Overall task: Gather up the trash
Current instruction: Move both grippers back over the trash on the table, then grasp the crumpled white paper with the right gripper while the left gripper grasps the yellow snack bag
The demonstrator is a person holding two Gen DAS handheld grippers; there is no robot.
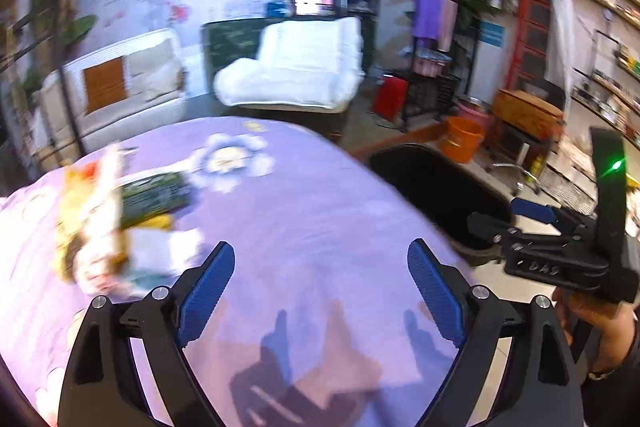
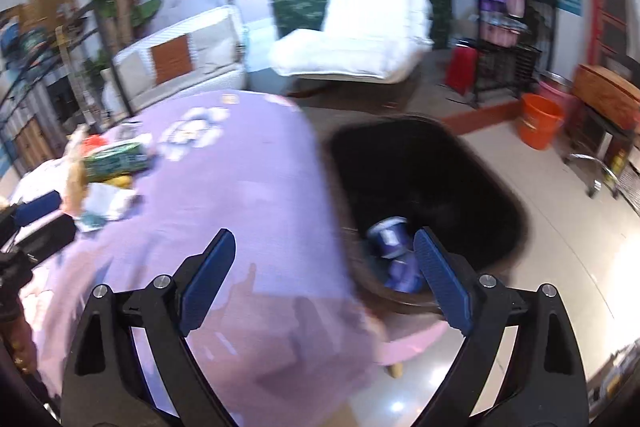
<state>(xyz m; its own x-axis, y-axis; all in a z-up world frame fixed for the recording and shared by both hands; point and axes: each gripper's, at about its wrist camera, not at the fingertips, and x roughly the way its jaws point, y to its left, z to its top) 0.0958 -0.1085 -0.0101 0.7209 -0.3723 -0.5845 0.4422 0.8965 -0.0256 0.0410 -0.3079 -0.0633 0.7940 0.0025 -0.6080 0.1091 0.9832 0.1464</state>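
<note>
Lilac-clothed table [image 1: 304,211]: rounded edge, bare middle. Black bin [image 2: 432,179] just beside table's right edge; purple trash [image 2: 394,251] inside. Remaining trash pile [image 1: 108,223] at table's left, blurred. Left gripper [image 1: 320,291] spread, empty. Right gripper [image 2: 324,283] spread, empty. "DAS" embossed on right gripper body.

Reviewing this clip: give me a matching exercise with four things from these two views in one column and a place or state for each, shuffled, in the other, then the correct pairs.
Things:
1. Trash pile
2. Purple wrappers
3. Orange bucket
4. Left tongs

Places or states:
A. On the floor, beyond the bin
B. Open, nothing between the blue pads
C. Inside the black bin
D. On the purple tablecloth, far left side

Pairs: 1-D, 2-C, 3-A, 4-B
</note>
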